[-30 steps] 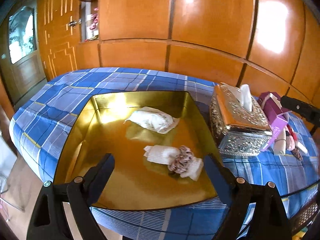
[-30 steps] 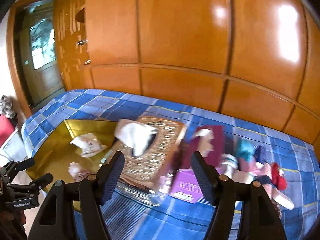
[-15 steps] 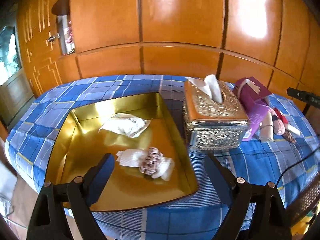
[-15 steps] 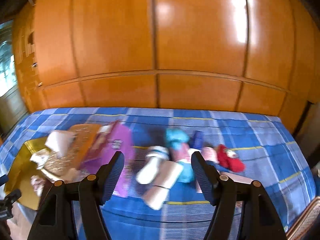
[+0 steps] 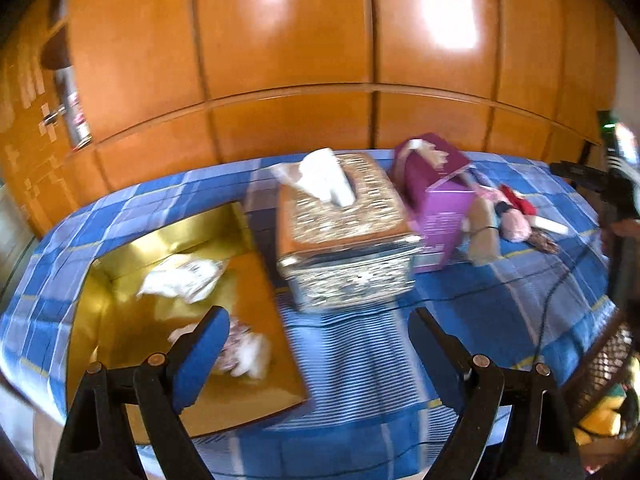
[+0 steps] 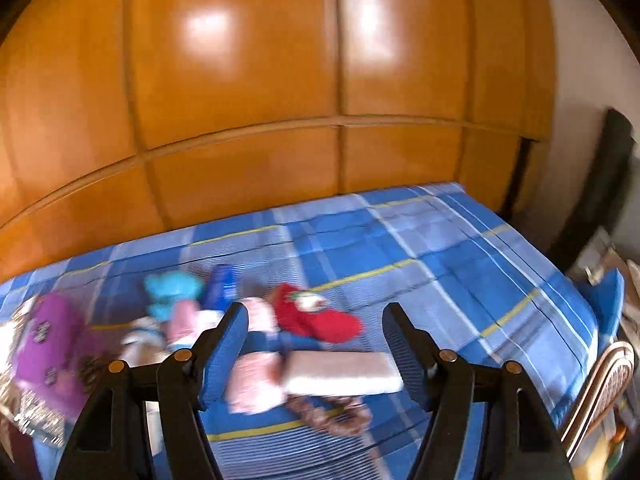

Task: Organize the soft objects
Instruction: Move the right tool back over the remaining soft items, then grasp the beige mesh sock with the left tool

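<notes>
My left gripper (image 5: 320, 344) hangs wide open and empty over the bed's near edge, beside the gold tray (image 5: 96, 320) already holding cloth bundles (image 5: 182, 278). It has swung right since a second ago. Past the tissue box (image 5: 344, 232), my right gripper (image 6: 316, 344), equally agape, now frames the loose pink cloth (image 6: 256, 384) and white roll (image 6: 344, 372); I judge a pickup comes next.
</notes>
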`<action>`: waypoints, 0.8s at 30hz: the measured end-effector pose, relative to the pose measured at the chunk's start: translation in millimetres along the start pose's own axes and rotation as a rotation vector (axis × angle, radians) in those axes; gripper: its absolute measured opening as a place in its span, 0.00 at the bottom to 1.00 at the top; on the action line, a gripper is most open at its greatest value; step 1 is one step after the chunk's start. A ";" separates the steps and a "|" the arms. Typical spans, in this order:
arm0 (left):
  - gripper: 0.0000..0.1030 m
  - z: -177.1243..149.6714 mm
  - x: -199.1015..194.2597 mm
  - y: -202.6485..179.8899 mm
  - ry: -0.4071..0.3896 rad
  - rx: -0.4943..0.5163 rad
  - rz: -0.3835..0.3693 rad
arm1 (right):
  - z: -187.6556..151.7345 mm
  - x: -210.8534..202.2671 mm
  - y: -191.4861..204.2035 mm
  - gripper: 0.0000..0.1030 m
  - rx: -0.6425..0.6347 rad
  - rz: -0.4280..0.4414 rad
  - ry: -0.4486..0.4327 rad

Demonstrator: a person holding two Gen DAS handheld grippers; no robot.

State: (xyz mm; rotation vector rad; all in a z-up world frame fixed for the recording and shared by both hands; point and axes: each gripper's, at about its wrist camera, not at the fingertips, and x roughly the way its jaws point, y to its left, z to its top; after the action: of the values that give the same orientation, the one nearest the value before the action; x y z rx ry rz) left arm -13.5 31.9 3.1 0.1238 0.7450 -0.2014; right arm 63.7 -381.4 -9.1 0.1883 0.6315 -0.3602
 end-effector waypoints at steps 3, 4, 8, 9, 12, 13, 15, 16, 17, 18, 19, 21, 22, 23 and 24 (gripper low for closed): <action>0.89 10.3 2.5 -21.7 -0.008 0.068 -0.057 | -0.6 14.5 -28.7 0.68 0.154 0.024 0.069; 0.89 14.5 4.4 -31.4 -0.007 0.090 -0.087 | -0.3 16.1 -33.1 0.68 0.180 0.024 0.077; 0.88 30.2 12.8 -70.9 -0.003 0.182 -0.169 | -3.1 22.5 -50.0 0.68 0.278 0.049 0.125; 0.87 33.5 14.7 -79.0 0.000 0.195 -0.185 | -3.6 23.1 -52.1 0.68 0.288 0.050 0.130; 0.83 44.7 27.0 -113.1 0.014 0.250 -0.241 | -5.2 21.1 -53.6 0.68 0.304 0.074 0.134; 0.79 48.2 33.6 -125.8 0.022 0.270 -0.252 | -4.9 21.2 -51.2 0.68 0.305 0.079 0.135; 0.75 54.8 49.1 -148.9 0.039 0.303 -0.269 | -4.7 22.7 -50.7 0.68 0.306 0.097 0.137; 0.72 55.8 55.2 -156.9 0.048 0.315 -0.268 | -4.7 22.0 -50.5 0.68 0.308 0.106 0.138; 0.69 58.3 64.0 -168.4 0.060 0.332 -0.267 | -4.9 21.5 -50.7 0.68 0.312 0.112 0.138; 0.68 61.3 73.6 -180.6 0.072 0.344 -0.267 | -5.2 21.5 -51.2 0.68 0.318 0.119 0.139; 0.67 62.8 79.6 -187.7 0.080 0.352 -0.265 | -5.5 22.0 -51.8 0.68 0.325 0.129 0.141; 0.67 66.4 96.8 -207.8 0.093 0.379 -0.233 | -6.0 22.7 -52.8 0.68 0.336 0.144 0.146; 0.67 67.5 102.6 -215.2 0.093 0.394 -0.221 | -6.0 23.2 -52.8 0.68 0.339 0.153 0.149; 0.67 68.3 111.6 -225.6 0.089 0.422 -0.194 | -6.1 23.5 -52.7 0.68 0.341 0.162 0.150; 0.67 68.8 118.2 -231.6 0.089 0.438 -0.164 | -6.0 23.6 -52.2 0.68 0.341 0.170 0.149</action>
State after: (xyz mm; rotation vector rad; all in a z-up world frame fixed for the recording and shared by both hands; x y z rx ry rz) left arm 64.5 -222.4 -36.8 0.4911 0.7914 -0.5177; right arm 58.0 -434.2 -31.4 0.5961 0.6930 -0.2894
